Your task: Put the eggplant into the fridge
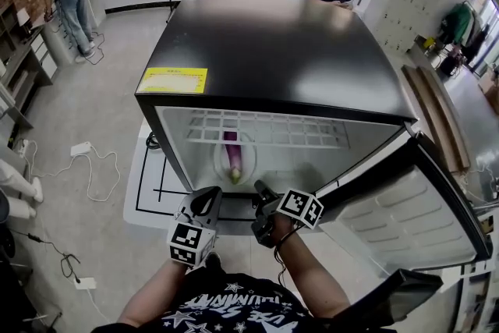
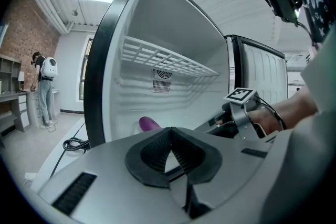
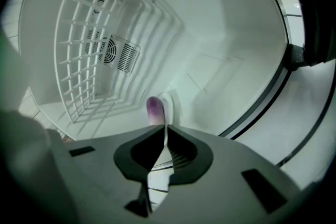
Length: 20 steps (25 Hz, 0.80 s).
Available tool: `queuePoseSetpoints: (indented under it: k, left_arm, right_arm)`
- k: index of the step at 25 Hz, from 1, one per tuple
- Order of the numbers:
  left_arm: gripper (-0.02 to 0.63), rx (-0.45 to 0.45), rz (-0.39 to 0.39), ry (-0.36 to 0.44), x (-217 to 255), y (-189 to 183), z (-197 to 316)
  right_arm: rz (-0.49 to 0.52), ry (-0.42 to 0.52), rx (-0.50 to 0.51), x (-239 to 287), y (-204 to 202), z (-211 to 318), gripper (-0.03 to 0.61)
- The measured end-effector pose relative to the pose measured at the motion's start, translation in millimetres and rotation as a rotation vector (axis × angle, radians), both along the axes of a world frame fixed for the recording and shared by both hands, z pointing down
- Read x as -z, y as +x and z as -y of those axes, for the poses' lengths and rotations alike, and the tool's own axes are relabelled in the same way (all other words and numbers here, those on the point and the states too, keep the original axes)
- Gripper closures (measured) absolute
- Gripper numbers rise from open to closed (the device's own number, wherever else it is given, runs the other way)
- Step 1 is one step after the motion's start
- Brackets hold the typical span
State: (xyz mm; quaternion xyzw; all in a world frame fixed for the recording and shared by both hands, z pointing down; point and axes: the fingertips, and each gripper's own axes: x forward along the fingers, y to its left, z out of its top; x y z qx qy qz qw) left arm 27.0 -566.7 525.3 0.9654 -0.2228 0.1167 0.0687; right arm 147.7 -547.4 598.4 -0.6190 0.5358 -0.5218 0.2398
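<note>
**Asker:** What is hard for you to make out?

**Me:** Most of the eggplant (image 2: 149, 123), seen from my left gripper (image 2: 169, 129); only one purple end peeks over the gripper's grey body. It is much the same from my right gripper (image 3: 166, 127); just a rounded purple tip shows above the jaws, with the rim of a pale plate (image 3: 173, 107) beside it. That plate is white on white, so its edge is faint. In the head view the eggplant's far end runs under the wire shelf (image 1: 265, 129), whose bars cross it.

**Asker:** Where does it lie relative to your fingers?

**Me:** Lengthwise on the plate, on the floor of the open fridge (image 1: 273, 43), with its paler greenish end nearest me. Both grippers hang at the fridge's mouth, near that end but apart from it; the left sits a little to its left, the right a little to its right; the door (image 1: 405, 222) stands swung out on my right.

**Asker:** And the jaws?

**Me:** Both pairs are closed tip to tip; the right shows only a hairline slit; neither has hold of anything.
</note>
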Motion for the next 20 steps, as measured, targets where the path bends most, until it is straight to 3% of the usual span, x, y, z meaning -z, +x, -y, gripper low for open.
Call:
queuePoseSetpoints:
  k: [14, 20]
  left_arm:
    - [0.604, 0.039, 0.024, 0.023, 8, 3, -68]
    - [0.604, 0.096, 0.027, 0.025, 12, -5, -106]
  right_arm:
    - [-0.222, 0.166, 0.249, 56, -29, -58, 0.572]
    - [-0.223, 0.172, 0.331, 54, -43, -96, 0.572]
